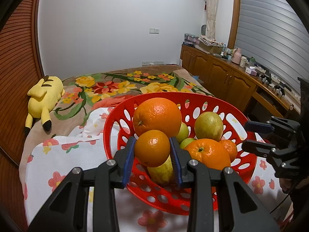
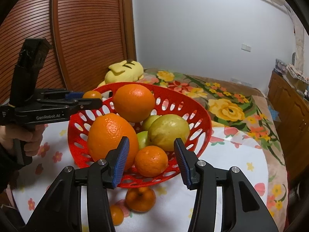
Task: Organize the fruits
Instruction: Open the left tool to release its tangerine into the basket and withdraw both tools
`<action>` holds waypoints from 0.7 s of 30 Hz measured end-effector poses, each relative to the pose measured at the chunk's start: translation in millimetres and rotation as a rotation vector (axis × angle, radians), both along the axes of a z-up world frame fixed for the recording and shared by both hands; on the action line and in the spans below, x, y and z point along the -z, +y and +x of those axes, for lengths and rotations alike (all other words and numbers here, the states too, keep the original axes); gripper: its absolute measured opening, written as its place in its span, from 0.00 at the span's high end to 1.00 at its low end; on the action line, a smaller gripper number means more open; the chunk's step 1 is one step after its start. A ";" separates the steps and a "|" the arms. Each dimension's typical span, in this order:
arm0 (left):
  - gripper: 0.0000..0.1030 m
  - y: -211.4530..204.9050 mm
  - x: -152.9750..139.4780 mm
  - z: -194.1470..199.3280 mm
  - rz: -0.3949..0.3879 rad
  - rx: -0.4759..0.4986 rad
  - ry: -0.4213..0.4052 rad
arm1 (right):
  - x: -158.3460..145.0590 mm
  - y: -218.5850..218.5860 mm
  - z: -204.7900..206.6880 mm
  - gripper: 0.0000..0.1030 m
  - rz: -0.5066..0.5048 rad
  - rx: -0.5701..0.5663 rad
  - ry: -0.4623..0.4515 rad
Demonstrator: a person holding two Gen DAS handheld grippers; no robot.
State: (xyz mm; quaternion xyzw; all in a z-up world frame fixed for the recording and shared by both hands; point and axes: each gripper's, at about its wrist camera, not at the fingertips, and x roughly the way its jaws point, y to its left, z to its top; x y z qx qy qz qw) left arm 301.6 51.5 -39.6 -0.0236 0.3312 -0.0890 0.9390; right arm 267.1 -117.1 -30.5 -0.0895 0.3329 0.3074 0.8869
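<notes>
Fruits piled in red basket (image 1: 115, 127) on floral cloth (image 1: 63, 166) over bed. Left gripper (image 1: 152, 154) clamped on small orange (image 1: 152, 148), blue pads (image 1: 129, 154) touching both its sides, held above basket's near-left rim. Under it in left view: yellow fruit (image 1: 161, 172) in basket. Big orange (image 1: 157, 117) on top of pile, green-yellow fruit (image 1: 209, 126) to its right, another orange (image 1: 207, 153) in front, small green fruit (image 1: 187, 142) between them. Right gripper (image 2: 152, 159) wide open, holding nothing, jaws straddling mandarin (image 2: 151, 160) at basket's near edge without touching; whether pads are clear of large orange (image 2: 111, 135) beside left pad, can't tell. Two mandarins outside basket on cloth: one (image 2: 140, 199) just below rim, one (image 2: 116, 214) nearer camera. Yellow plush (image 1: 45, 94) on bed behind, well apart. Wooden cabinets (image 1: 218, 73) at right.
</notes>
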 end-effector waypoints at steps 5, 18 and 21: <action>0.68 3.9 0.6 4.6 0.005 -0.009 0.005 | -1.9 -3.2 -7.2 0.52 0.007 0.004 -0.001; 0.55 1.8 -5.4 -2.3 0.002 -0.003 -0.001 | -6.9 -15.0 -18.8 0.52 0.010 0.027 -0.001; 0.52 -0.9 -8.5 -10.0 0.000 -0.002 -0.006 | -7.2 -15.9 -23.3 0.52 0.009 0.030 -0.002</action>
